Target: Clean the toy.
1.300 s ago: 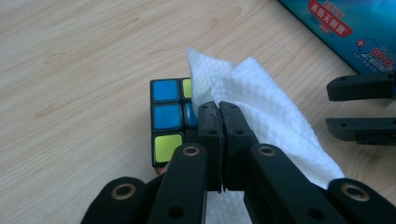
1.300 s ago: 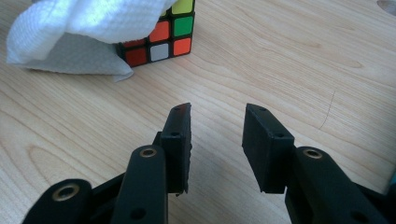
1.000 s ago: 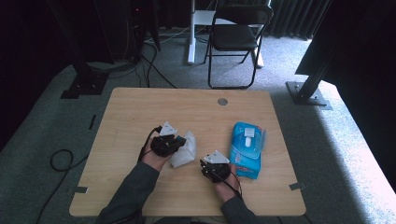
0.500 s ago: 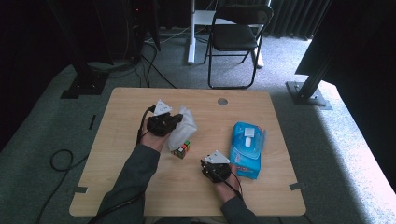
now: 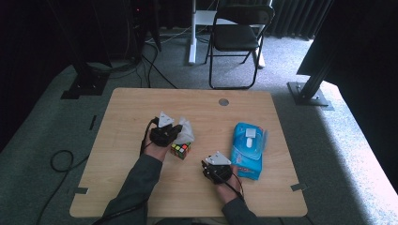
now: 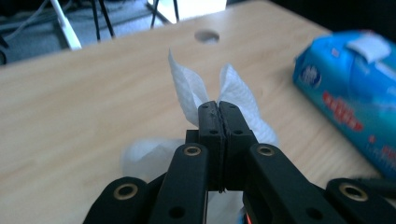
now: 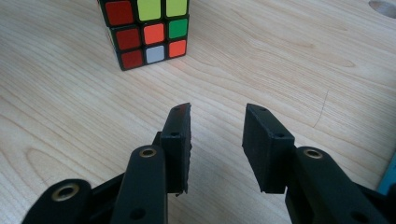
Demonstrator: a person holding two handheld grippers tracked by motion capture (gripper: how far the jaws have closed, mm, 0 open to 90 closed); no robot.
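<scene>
My left gripper (image 6: pixel 218 109) is shut on a white tissue (image 6: pixel 238 95), whose crumpled ends stick up past the pinched jaws. From the high view this gripper (image 5: pixel 174 132) holds the tissue (image 5: pixel 187 130) just beyond a Rubik's cube (image 5: pixel 180 150) that stands on the wooden table (image 5: pixel 122 140). My right gripper (image 7: pixel 217 116) is open with nothing between its pads and hovers low over the wood. It points at the cube (image 7: pixel 147 30) a short way ahead. In the high view the right gripper (image 5: pixel 213 169) sits near the front, beside a blue tissue pack (image 5: pixel 247 150).
The blue tissue pack (image 6: pixel 350 93) lies at the table's right side. A round cable hole (image 5: pixel 224 101) sits near the far edge. Beyond the table stand a folding chair (image 5: pixel 234 37) and dark stands on a grey carpet.
The left gripper carried the tissue away toward the far side, baring the Rubik's cube, then came partly back toward it. The right gripper has stayed put.
</scene>
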